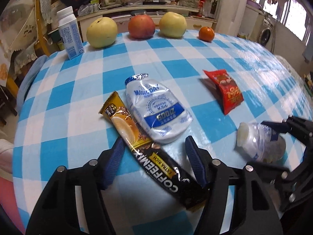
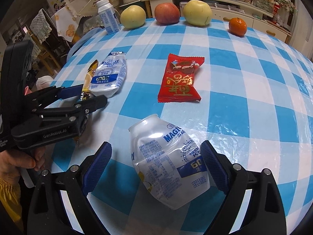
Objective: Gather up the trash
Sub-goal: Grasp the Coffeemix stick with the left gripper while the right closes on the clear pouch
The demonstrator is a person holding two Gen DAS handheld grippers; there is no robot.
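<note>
Blue-and-white checked tabletop (image 2: 244, 62) in a cluttered kitchen, w/ fruit lined along the far edge: two pale apples, a red apple (image 2: 167, 12), a mandarin (image 2: 237, 26), plus an upright milk carton (image 2: 108, 16). Trash lies nearer: crushed Magicday bottle (image 2: 170, 164) sits between the spread fingers of the right tool (image 2: 156, 164), mouth pointing away and left, long axis roughly along the tool's reach, neither pad seen touching it. Second flattened bottle (image 1: 156, 109) lies ahead of the left tool (image 1: 154, 162), just beside a coffee-mix sachet (image 1: 148, 148) whose long axis runs diagonally thru that tool's released fingers, again no clear contact. Red snack wrapper (image 2: 181, 80) rests mid-table, apart from both. Right hand looks nearer its bottle; closing across the body seems the likely next move
</note>
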